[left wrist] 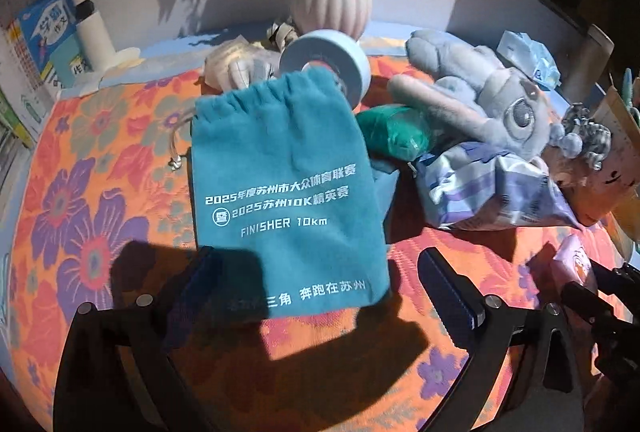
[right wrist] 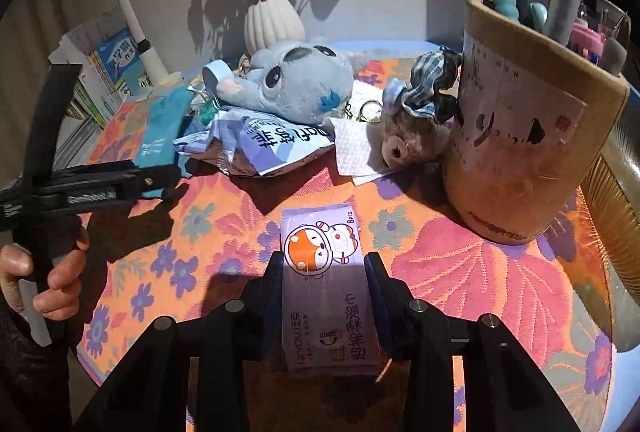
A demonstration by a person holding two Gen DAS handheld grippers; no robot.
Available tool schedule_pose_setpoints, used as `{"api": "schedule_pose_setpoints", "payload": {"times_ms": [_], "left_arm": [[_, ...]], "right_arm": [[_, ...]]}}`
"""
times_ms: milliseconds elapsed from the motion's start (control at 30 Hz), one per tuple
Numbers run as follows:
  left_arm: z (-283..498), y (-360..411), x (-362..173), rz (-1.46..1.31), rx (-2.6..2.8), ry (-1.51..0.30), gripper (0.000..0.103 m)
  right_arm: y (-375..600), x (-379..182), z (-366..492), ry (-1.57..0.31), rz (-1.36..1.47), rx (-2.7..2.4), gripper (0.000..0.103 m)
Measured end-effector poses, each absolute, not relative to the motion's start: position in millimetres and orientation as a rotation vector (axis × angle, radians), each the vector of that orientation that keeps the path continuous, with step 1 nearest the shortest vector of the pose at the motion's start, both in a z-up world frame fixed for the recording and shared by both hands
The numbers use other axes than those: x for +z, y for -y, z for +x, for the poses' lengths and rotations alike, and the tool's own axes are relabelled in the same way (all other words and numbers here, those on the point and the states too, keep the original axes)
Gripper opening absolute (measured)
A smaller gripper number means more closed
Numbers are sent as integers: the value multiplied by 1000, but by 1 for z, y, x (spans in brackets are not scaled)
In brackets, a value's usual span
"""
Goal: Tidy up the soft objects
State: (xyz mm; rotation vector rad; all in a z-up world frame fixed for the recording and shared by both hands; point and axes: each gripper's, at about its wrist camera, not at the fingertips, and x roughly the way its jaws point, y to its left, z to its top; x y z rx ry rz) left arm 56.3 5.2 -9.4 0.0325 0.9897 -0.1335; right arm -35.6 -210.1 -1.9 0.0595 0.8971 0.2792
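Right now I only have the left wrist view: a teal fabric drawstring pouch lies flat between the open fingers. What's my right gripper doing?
Observer: The right gripper is shut on a flat purple wet-wipe pack printed with a cartoon hamster.
Operator: Any soft thing over there that I'm missing?
Observer: A small brown plush toy lies against the tall cardboard pen holder.
Operator: Anything beside that toy?
Observer: A white paper tissue lies spread next to it, with one corner reaching under its head.
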Motion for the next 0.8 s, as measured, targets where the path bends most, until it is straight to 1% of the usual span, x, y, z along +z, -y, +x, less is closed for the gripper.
{"api": "schedule_pose_setpoints", "payload": {"times_ms": [33, 100, 133, 200, 233, 267, 300, 333, 500, 533, 567, 633, 700, 733, 800], "left_arm": [[55, -8, -9, 19, -134, -986, 95], [50, -19, -8, -30, -158, -976, 64], [49, -24, -6, -57, -179, -974, 61], [44, -33, -1, -96, -215, -954, 41], [42, -36, 2, -106, -219, -948, 36], [43, -37, 2, -113, -226, -947, 28], [41, -40, 3, -131, -239, -948, 16], [39, -42, 4, -151, -255, -944, 10], [28, -43, 8, -148, -231, -926, 10], [28, -45, 6, -150, -220, -927, 11], [29, -48, 5, -154, -192, -929, 15], [32, -54, 1, -150, -136, -930, 36], [35, -59, -1, -144, -87, -920, 69], [36, -60, -2, -135, -66, -913, 74], [41, -62, -6, -118, -66, -918, 75]], "right_arm": [[209, -2, -34, -899, 57, 279, 38], [210, -4, -33, -901, 53, 275, 39], [211, -5, -32, -905, 54, 275, 39], [210, -7, -30, -910, 57, 279, 39], [210, -8, -30, -909, 55, 279, 39], [209, -8, -30, -908, 53, 280, 39], [207, -8, -31, -906, 52, 283, 39], [206, -7, -31, -905, 54, 287, 39], [204, -3, -34, -894, 45, 297, 39], [204, -2, -36, -891, 45, 296, 39], [204, -1, -36, -890, 46, 297, 39], [204, -1, -37, -889, 45, 301, 39], [205, -2, -37, -894, 42, 306, 39], [204, -3, -38, -896, 40, 308, 39], [202, -5, -37, -901, 39, 313, 39]]}}
